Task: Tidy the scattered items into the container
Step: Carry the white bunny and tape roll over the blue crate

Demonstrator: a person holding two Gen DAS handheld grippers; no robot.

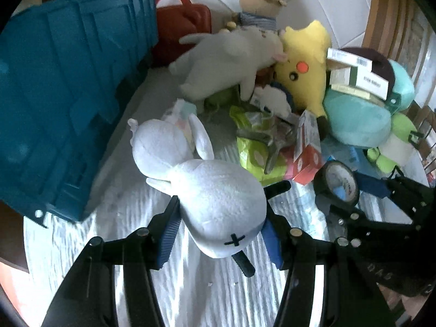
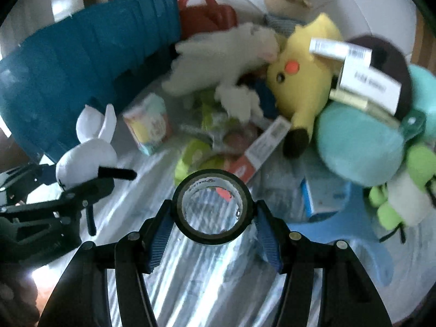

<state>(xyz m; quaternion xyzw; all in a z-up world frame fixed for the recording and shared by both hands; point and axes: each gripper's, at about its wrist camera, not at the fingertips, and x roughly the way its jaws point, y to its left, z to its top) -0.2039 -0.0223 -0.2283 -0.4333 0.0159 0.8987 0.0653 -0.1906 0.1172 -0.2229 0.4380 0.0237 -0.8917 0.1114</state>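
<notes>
My left gripper (image 1: 220, 226) is shut on a white rabbit plush (image 1: 207, 193) and holds it above the striped cloth; the plush also shows at the left of the right wrist view (image 2: 87, 158). My right gripper (image 2: 214, 218) is shut on a black tape roll (image 2: 214, 207), which also shows in the left wrist view (image 1: 338, 185). The blue crate (image 1: 62, 103) stands at the left, tilted, in both views (image 2: 90, 68). Scattered items lie ahead: a grey-white plush (image 1: 226, 62), a yellow plush (image 1: 305, 65), a teal plush (image 1: 359, 117), green packets (image 1: 253, 147).
A red case (image 1: 182, 19) lies behind the crate. Small boxes (image 1: 354, 73) rest on the teal plush. A red-white carton (image 1: 308, 147), a pastel box (image 2: 150, 122), a green frog plush (image 2: 408, 190) and a light blue hanger-like piece (image 2: 354, 229) lie on the cloth.
</notes>
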